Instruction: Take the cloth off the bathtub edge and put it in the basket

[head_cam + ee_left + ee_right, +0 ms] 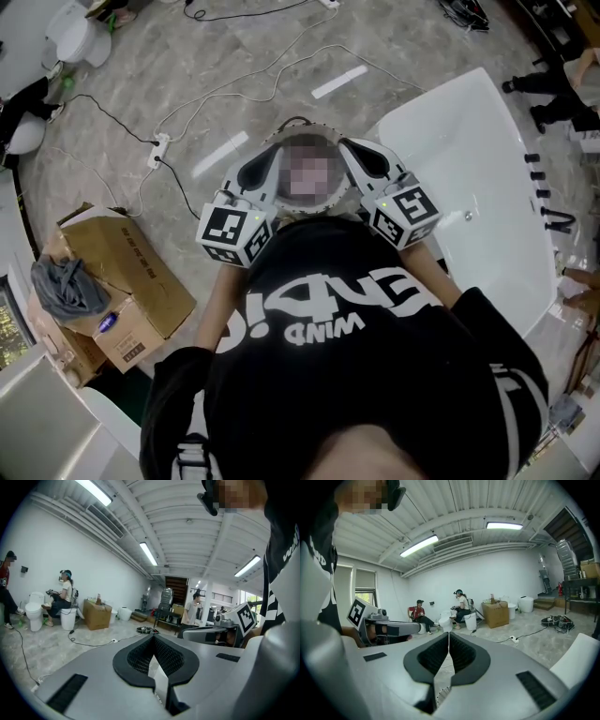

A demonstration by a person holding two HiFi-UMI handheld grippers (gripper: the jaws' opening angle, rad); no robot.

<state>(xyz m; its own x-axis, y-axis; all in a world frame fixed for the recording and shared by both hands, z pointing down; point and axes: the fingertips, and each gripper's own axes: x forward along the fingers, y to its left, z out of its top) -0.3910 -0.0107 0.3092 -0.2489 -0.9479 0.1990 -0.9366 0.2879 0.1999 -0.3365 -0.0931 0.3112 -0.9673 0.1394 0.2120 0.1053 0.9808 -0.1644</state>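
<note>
Both grippers are raised side by side in front of the person's chest, pointing out over the floor. My left gripper has its jaws shut with nothing between them, which the left gripper view confirms. Beside it, my right gripper is also shut and empty. The white bathtub lies on the right, and no cloth shows on the part of its edge in view. A grey cloth lies bunched in an open cardboard box on the left. I cannot make out a basket.
Cables and a power strip run over the marble floor ahead. Toilets stand at the far left. Seated people, a standing person and another cardboard box are across the room.
</note>
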